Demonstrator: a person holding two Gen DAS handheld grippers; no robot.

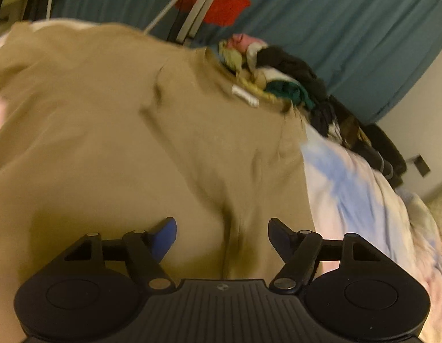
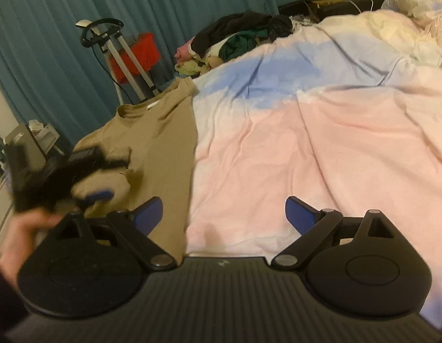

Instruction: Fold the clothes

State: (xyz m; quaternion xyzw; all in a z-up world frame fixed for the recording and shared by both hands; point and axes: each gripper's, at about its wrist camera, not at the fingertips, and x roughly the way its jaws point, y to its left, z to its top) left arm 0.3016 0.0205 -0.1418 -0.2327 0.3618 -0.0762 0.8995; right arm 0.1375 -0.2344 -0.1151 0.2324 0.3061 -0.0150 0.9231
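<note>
A tan T-shirt lies spread on the bed, its neck with a white label at the far side. It also shows in the right wrist view at the bed's left side. My left gripper is open and empty just above the shirt's near part. In the right wrist view the left gripper is a dark blur over the shirt. My right gripper is open and empty above the pink and blue duvet, beside the shirt's right edge.
A heap of mixed clothes lies at the bed's far edge; it also shows in the left wrist view. Teal curtains hang behind. A metal stand with a red item stands by the curtain. Pillows lie far right.
</note>
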